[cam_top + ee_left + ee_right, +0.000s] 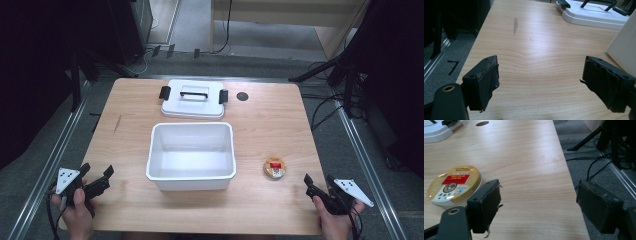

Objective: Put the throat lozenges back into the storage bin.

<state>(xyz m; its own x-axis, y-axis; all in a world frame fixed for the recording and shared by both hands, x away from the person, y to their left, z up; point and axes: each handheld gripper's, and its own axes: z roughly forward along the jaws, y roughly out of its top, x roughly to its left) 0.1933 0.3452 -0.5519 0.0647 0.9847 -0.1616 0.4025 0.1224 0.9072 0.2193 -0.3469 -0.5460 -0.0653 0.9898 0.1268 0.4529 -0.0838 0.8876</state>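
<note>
Overhead, the high view showed a light wooden table carrying an open white rectangular plastic tub at centre, with its white flat lid with black handle and clips lying just behind it. A small round gold tin with a red label sat to the right of the tub, apart from it and near the table's front right corner. The left gripper rested at the front left corner, the right gripper at the front right, just behind the tin; neither touched anything.

In the left gripper view, the left gripper's fingers stood wide apart over bare wood, holding nothing, with the tub wall at the right edge and the lid farther off.

In the right gripper view, the right gripper's fingers were likewise spread and empty. The tin lay outside the gap, beside the left-hand finger, not between the two.

Judged from this layout, the tin was the probable target and the tub its destination. Risk: with the fingers offset, an advance without correction would likely let one finger strike the tin's rim and push it along the smooth surface. The tin's low, slick wall could also slip from a shallow grip.
</note>
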